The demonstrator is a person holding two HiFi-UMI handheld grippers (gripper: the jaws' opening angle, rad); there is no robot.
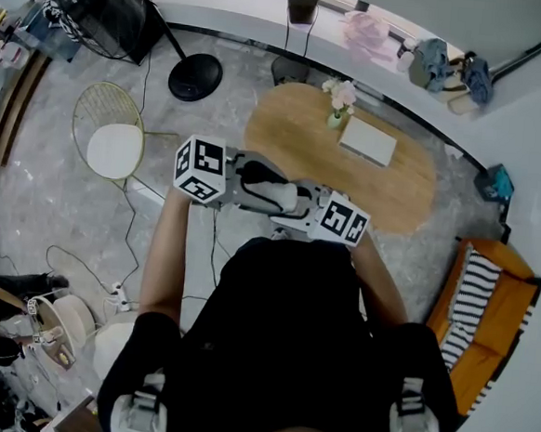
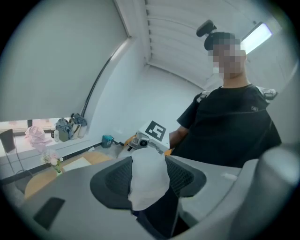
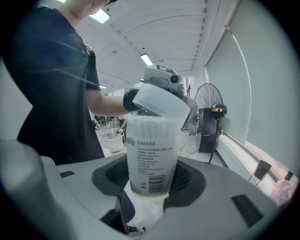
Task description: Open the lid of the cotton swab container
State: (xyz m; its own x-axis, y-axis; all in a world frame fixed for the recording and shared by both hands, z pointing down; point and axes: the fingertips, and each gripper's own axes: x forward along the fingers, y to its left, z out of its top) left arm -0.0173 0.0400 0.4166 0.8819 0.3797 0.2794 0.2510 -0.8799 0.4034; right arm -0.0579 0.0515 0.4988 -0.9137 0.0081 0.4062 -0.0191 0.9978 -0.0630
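Beyond your jaws an oval wooden table [image 1: 403, 188] stands on the grey marbled floor [image 1: 57, 203]. Left of them is a gold wire chair [image 1: 109, 137], and to their right an orange sofa [image 1: 497, 303].

A pale oval wooden table [image 1: 389, 187] stands on a grey, stone-patterned floor [image 1: 48, 193]. Toward one end of the tabletop sits a small vase of pink flowers [image 1: 339, 102], and near it, not touching, lies a flat white box [image 1: 368, 141]. Out on the floor stand a round gold-wire chair with a white seat [image 1: 114, 147] and the black disc base of a fan [image 1: 196, 76]. An orange sofa [image 1: 501, 308] stands past the table's other end.
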